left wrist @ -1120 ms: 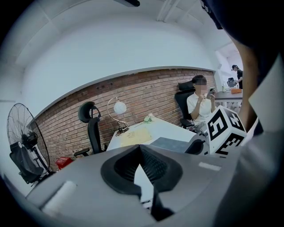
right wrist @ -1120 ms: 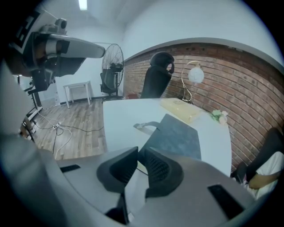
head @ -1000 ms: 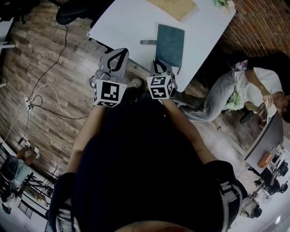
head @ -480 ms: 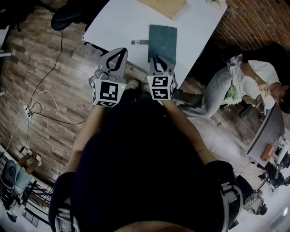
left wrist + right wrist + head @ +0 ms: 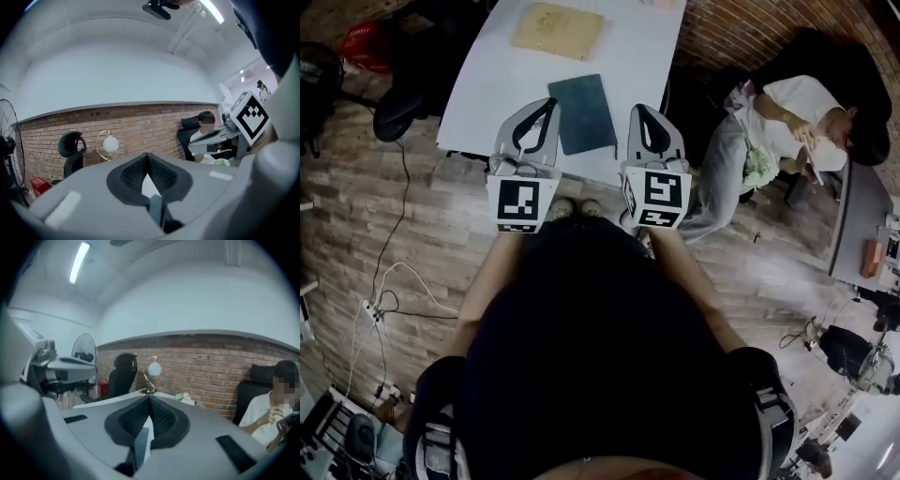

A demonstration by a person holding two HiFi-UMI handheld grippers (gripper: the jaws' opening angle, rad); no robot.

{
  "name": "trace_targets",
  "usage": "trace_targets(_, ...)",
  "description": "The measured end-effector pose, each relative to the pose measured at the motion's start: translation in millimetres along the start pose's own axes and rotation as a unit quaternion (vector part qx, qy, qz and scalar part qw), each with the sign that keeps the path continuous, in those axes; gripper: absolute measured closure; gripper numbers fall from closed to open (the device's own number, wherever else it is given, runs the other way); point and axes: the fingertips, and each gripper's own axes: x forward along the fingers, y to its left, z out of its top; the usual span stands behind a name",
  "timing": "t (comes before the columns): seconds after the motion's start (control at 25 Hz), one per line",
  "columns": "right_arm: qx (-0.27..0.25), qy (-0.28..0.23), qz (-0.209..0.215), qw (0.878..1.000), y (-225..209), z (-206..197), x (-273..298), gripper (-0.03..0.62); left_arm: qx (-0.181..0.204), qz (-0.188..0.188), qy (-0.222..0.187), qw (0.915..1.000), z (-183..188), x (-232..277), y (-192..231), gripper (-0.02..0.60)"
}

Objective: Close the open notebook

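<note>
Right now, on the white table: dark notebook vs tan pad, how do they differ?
Colour: the dark notebook is teal-black, the tan pad light brown. Place: the dark notebook lies near the front edge of the table, the tan pad farther back. Shared: both lie flat, neither gripped.

Looking along the grey right tool point(image 5: 150, 398): its jaws are pressed together at the tips, and the dark ribbed pads point(image 5: 133, 418) spread into a V below. A pale sliver shows in the gap, and I can't tell what it is. Just past the tips a white bench point(image 5: 108, 399) carries an arched lamp with a round white globe point(image 5: 153, 368) and a pale green-and-white bundle point(image 5: 185, 398) (too small to identify). A black office chair point(image 5: 122, 375) stands by the red brick wall point(image 5: 211, 366), with a round floor fan point(image 5: 84, 349) further left. At far right sits a person in a white shirt point(image 5: 274, 416). A strip light point(image 5: 78, 262) glows overhead.
</note>
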Motion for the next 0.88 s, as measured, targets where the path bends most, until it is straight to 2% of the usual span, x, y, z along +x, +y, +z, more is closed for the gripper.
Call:
trace_targets(0.12,0.005,-0.060,-0.035,0.998,-32,56,-20,0.582,0.003,0.010,-0.042,0.9991,51,9,3,0.586)
trace_targets(0.28,-0.016,-0.131,-0.059,0.990,-64,129,-46,0.582,-0.015,0.030,-0.074,0.9967,117,11,10,0.586)
trace_targets(0.44,-0.025,-0.174,-0.072,0.982,-84,181,-70,0.582,-0.009,0.033,-0.102,0.9942,166,13,16,0.586)
trace_targets(0.64,-0.021,-0.182,-0.072,0.980,-95,195,-82,0.583,-0.006,0.030,-0.112,0.9933,190,10,10,0.586)
trace_targets(0.88,-0.009,-0.177,-0.052,0.983,-100,188,-79,0.582,-0.005,0.045,-0.105,0.9935,183,15,9,0.586)
